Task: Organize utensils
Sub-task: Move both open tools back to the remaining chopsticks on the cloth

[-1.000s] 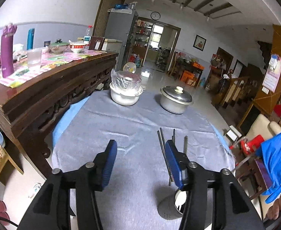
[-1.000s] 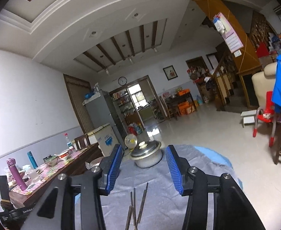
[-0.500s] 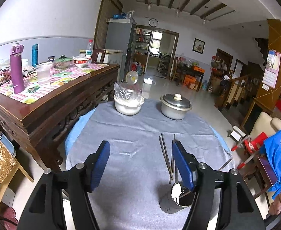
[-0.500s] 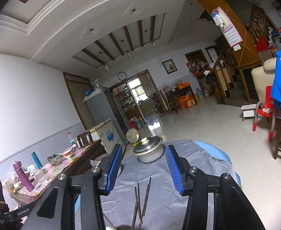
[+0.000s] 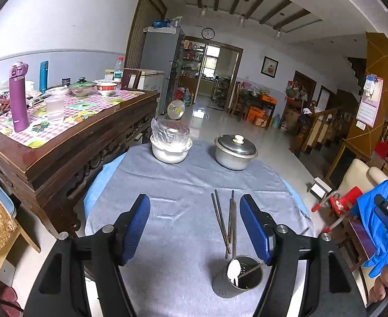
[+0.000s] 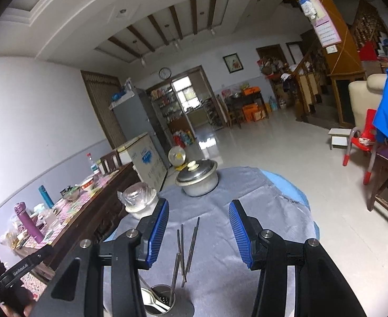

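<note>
- Now the left gripper is wide and empty, its jaws just opened; the right gripper is half open, empty too.
- A bump could tip the holder.
- Loose chopsticks could roll off the table.

Left hand-held gripper just opening, empty; right open.

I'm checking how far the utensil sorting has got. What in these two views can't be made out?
- Utensil holder: left wrist view shows a white spoon and one stick inside; its bottom is in shadow.
- Same holder, right wrist view: the left jaw and the bottom edge hide part of it.
- Chopsticks on the cloth: overlapping, so no sure count.
- Lidded pot: the lid hides its contents.
</note>
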Demonstrator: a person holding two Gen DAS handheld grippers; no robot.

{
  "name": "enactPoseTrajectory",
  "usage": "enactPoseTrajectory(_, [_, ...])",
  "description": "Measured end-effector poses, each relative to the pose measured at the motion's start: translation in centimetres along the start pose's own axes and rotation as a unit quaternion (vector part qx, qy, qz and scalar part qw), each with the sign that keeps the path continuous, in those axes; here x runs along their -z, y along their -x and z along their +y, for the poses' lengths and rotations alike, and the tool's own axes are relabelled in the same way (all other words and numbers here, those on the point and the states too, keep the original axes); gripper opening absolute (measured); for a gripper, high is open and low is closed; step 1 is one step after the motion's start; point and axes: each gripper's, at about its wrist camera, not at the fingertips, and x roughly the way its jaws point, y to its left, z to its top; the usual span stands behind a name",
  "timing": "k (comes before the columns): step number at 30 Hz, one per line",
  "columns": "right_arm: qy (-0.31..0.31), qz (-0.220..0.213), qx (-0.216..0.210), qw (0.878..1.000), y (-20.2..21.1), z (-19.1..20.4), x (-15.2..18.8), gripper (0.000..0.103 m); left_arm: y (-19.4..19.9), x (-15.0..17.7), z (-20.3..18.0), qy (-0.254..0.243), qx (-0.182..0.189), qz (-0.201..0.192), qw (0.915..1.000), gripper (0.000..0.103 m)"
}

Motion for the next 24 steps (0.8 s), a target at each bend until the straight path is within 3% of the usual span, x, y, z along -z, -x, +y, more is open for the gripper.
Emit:
enactPoseTrajectory(5, [0.011,0.047,-0.011,0.999,-4.3,-0.4,-1.7,0.051,-1.9,-1.1,1.7,0.006,-0.024,0.004,0.9997,0.074])
enactPoseTrajectory(9, [0.016,0.098,-0.012,0.995,-9.7,-1.4,-2.1,0.051,-5.5,-1.5,3.9,0.017,-0.047,0.031,0.9983,0.074])
enactPoseTrajectory(18, [0.016,0.221,0.005,0.975,-24.2,-4.8,0.5,0.051,-18.2,-0.1,6.5,0.038,-0.074,0.145,0.9859,0.074])
enactPoseTrajectory(24, [0.006,0.308,-0.033,0.951,-34.6,-4.8,2.8,0.050,-26.3,0.5,4.4,0.024,-0.059,0.205,0.9766,0.074])
